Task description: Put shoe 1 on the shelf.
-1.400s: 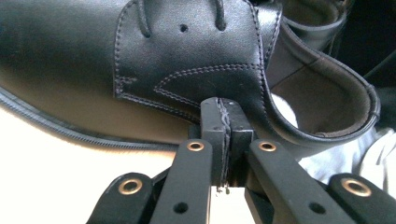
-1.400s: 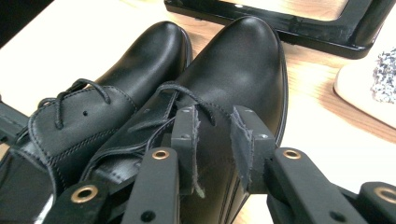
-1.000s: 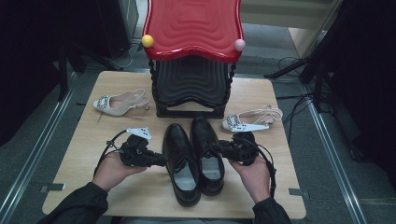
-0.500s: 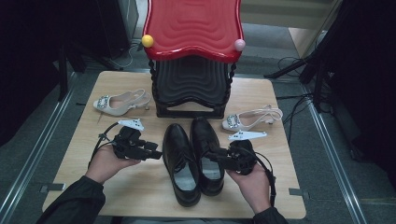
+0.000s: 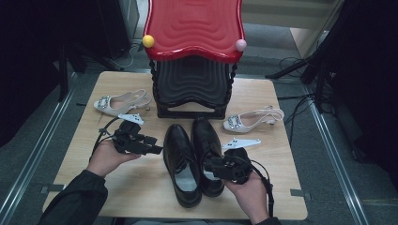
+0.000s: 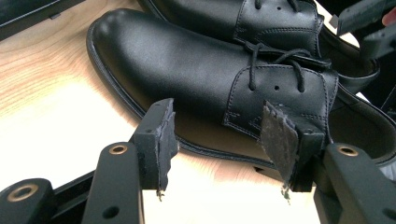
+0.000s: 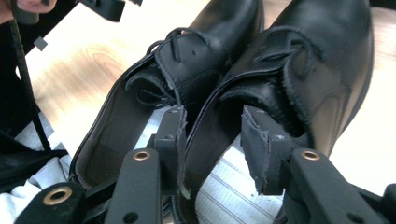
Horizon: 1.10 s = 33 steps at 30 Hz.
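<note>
Dark floor with cables and metal rails surrounds a pale wooden table; at its far edge stands a stack of black stools topped by a red stool with a yellow ball and a pink ball at its front corners; a beige slingback sandal lies left of the stack, its mate right of it; two black lace-up shoes lie side by side before the stack, toes toward it, touching along their inner sides; the left gripper sits just beside the left black shoe, and its jaws have just been opening, now standing wide with nothing between them, the shoe's flank close ahead; the right gripper reaches over the right black shoe at its heel opening, jaws part open, one jaw inside the opening, the other outside the shoe's inner wall; whether the pads press that wall I cannot tell.
</note>
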Each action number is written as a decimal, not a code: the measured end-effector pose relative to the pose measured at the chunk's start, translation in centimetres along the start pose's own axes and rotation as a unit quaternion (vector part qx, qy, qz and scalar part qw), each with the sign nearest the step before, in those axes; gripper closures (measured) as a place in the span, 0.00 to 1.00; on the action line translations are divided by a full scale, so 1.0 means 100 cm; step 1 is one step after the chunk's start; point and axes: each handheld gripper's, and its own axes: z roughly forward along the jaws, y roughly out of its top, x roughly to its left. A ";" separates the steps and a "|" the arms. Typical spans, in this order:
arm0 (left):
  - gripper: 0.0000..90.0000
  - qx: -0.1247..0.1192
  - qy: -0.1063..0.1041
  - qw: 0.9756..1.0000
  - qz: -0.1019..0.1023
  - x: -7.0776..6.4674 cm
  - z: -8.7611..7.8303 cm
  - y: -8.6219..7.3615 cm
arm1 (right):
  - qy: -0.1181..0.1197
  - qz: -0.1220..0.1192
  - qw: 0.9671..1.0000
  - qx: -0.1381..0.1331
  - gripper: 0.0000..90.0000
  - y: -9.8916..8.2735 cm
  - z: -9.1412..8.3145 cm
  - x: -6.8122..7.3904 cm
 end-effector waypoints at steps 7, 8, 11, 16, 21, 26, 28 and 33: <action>0.49 0.003 0.000 1.000 -0.002 0.002 0.001 0.001 | 0.008 0.007 1.000 0.023 0.64 0.001 0.010 0.005; 0.49 0.002 0.000 1.000 -0.002 0.002 0.000 0.000 | 0.011 0.009 1.000 0.027 0.64 0.002 0.012 0.006; 0.49 0.000 0.002 1.000 -0.001 0.003 -0.001 0.000 | 0.014 0.010 0.999 0.037 0.62 0.004 0.017 0.008; 0.50 -0.002 0.004 1.000 -0.005 0.005 -0.003 -0.001 | 0.009 0.010 0.998 0.059 0.62 0.008 0.028 0.011; 0.50 -0.001 0.006 1.000 -0.004 0.005 -0.003 -0.001 | 0.004 0.014 0.996 0.085 0.64 0.012 0.040 0.011; 0.50 -0.001 0.008 1.000 -0.004 0.006 -0.004 -0.001 | -0.006 0.014 0.995 0.102 0.64 0.016 0.050 0.010; 0.50 -0.002 0.008 1.000 -0.004 0.006 -0.004 -0.001 | -0.010 0.019 0.994 0.104 0.64 0.017 0.052 0.010; 0.50 -0.004 0.008 1.000 -0.008 0.008 -0.005 -0.002 | -0.012 0.021 0.994 0.111 0.63 0.018 0.058 0.008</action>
